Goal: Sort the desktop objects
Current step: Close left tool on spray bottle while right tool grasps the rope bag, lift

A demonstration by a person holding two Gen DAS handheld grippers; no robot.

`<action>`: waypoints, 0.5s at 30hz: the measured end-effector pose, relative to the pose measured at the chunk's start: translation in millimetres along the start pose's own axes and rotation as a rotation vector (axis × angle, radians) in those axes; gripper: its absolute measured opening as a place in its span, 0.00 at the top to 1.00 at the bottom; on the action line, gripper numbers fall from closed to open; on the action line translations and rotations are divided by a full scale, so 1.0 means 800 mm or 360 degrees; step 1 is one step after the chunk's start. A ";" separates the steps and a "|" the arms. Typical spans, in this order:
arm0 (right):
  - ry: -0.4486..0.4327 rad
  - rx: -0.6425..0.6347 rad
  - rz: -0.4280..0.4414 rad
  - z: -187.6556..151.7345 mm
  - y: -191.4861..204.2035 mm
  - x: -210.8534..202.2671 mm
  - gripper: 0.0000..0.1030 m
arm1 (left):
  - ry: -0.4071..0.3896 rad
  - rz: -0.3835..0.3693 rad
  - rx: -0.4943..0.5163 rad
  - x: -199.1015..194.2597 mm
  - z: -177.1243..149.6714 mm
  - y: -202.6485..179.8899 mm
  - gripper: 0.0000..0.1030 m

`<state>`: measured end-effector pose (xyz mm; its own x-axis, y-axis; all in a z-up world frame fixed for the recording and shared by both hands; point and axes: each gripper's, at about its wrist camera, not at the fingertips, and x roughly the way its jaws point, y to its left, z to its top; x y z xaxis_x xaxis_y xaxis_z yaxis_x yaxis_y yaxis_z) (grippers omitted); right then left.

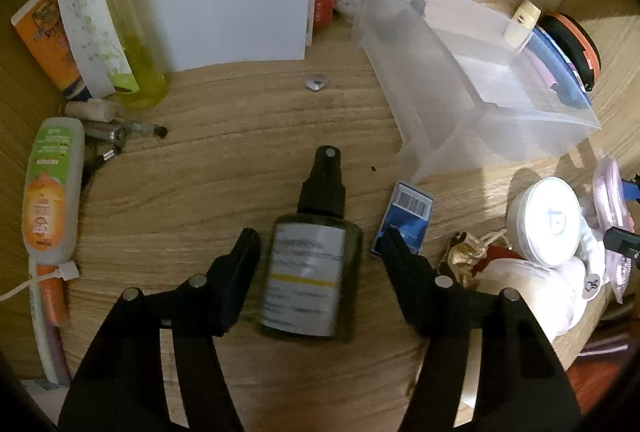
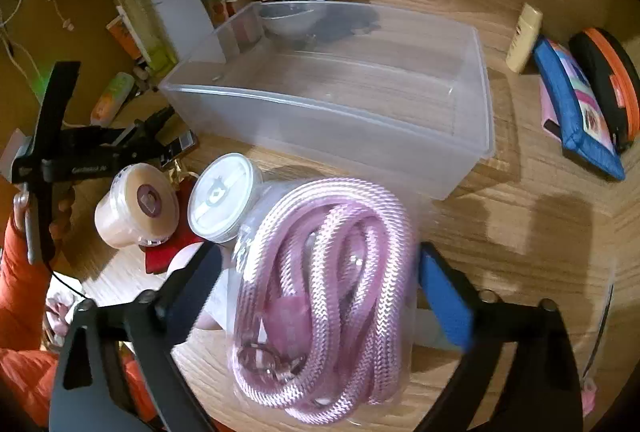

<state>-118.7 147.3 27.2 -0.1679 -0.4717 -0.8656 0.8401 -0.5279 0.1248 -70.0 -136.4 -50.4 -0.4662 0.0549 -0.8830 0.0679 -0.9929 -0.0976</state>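
We hold the left gripper (image 1: pixel 320 244) spread wide over the counter (image 1: pixel 224 168), its fingers on either side of a dark spray bottle (image 1: pixel 310 264) that lies flat, nozzle pointing away; neither finger touches it. A blue packet (image 1: pixel 406 214) lies just beside the right finger. Our right gripper (image 2: pixel 320 264) is spread too, flanking a bagged pink rope (image 2: pixel 320 292); whether the pads touch the bag, we cannot tell. The clear plastic bin (image 2: pixel 472 104) sits just beyond the rope, toward the counter's far edge, with two round jars (image 2: pixel 176 204) near its left end.
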 end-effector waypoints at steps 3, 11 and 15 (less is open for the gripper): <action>0.0000 -0.0029 -0.0020 0.000 0.001 0.005 0.24 | -0.0014 -0.0030 -0.0020 0.000 -0.001 0.000 0.56; -0.0068 -0.0107 -0.0031 -0.002 0.008 -0.001 0.37 | -0.0075 0.0002 -0.0042 -0.013 -0.010 0.002 0.60; -0.0129 -0.0115 -0.0013 -0.003 0.011 -0.016 0.37 | -0.0168 0.0040 -0.0043 -0.036 -0.013 -0.008 0.60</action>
<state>-108.0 150.8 38.3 -0.2135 -0.5245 -0.8242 0.8731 -0.4810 0.0800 -47.7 -130.3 -29.4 -0.5545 0.0173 -0.8320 0.1037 -0.9906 -0.0897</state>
